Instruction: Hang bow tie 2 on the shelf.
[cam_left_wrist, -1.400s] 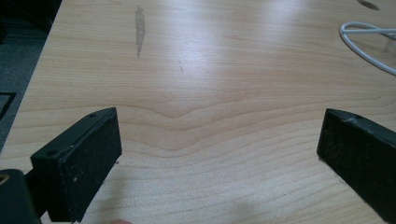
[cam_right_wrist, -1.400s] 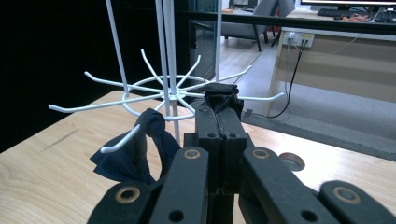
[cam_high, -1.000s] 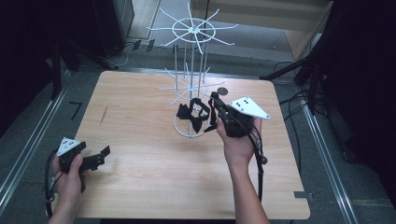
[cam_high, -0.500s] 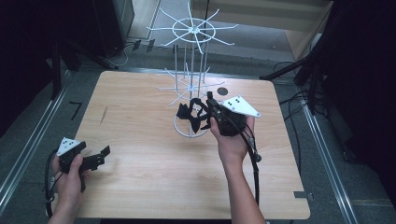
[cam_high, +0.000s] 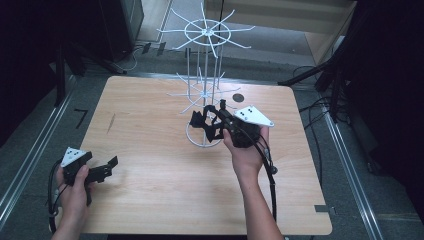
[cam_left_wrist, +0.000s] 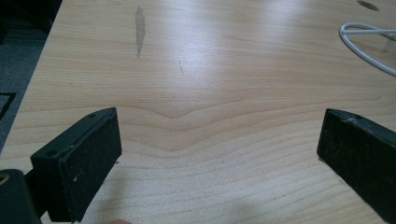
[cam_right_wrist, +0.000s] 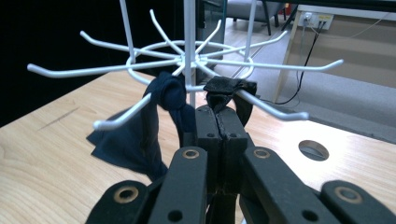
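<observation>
In the high view, the right gripper (cam_high: 216, 121) is at the lower ring of the white wire rack (cam_high: 205, 95), and a dark cloth (cam_high: 198, 120) hangs from a spoke just to its left. Compared with one second ago, this gripper has moved a little to the left and closer to the rack's central pole, so I judge that the person is pushing a cloth piece further onto a spoke. The left gripper (cam_high: 109, 165) rests low over the near left part of the wooden table (cam_high: 150, 190), well apart from the rack, and it has not moved in this time.

In the left gripper view, the two black jaws stand wide apart with nothing between them. Beyond them lies bare wood, and the rack's white base ring (cam_left_wrist: 366, 44) is far ahead to the right.

In the right gripper view, the jaws are pressed together on a black strap (cam_right_wrist: 229, 91), which is looped over a spoke directly above the fingertips. The navy cloth (cam_right_wrist: 149, 126) hangs knotted on the next spoke, just to the left of the jaws. The strap seems already seated on its spoke, so probably the release comes next.
</observation>
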